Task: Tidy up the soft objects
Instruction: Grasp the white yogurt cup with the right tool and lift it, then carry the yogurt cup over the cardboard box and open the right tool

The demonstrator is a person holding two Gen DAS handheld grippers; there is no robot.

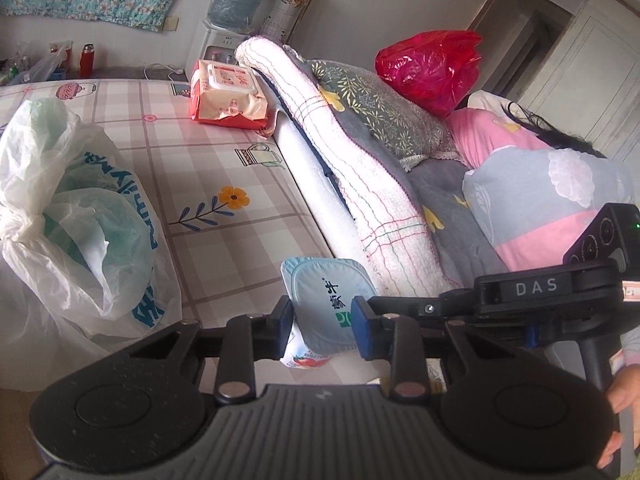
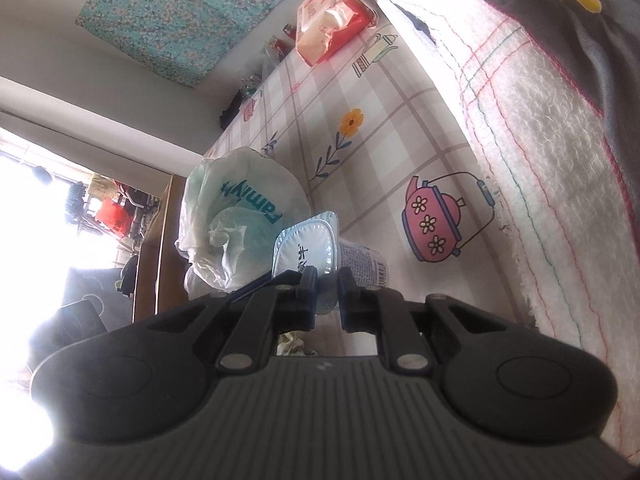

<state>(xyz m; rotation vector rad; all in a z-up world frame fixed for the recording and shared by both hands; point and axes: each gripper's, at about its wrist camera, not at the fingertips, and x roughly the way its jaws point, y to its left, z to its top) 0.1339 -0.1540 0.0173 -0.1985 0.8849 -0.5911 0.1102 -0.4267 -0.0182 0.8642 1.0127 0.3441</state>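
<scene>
A yogurt cup (image 1: 328,300) with a pale blue foil lid is tilted over the checked cloth surface (image 1: 208,160), its lid facing the left wrist camera. My left gripper (image 1: 324,330) has its blue pads against both sides of the cup, just below the lid. My right gripper (image 2: 327,292) reaches in from the right and is nearly shut, pinching the lid's rim (image 2: 320,276). Its black housing marked DAS (image 1: 536,288) shows in the left wrist view. The cup's printed side (image 2: 364,264) points away toward the towel.
A crumpled white plastic bag (image 1: 80,216) lies left of the cup. A red-and-white wipes pack (image 1: 228,96) sits farther back. A rolled white towel (image 1: 360,184), grey bedding (image 1: 376,112), a red bag (image 1: 432,68) and a person under a quilt (image 1: 540,200) fill the right.
</scene>
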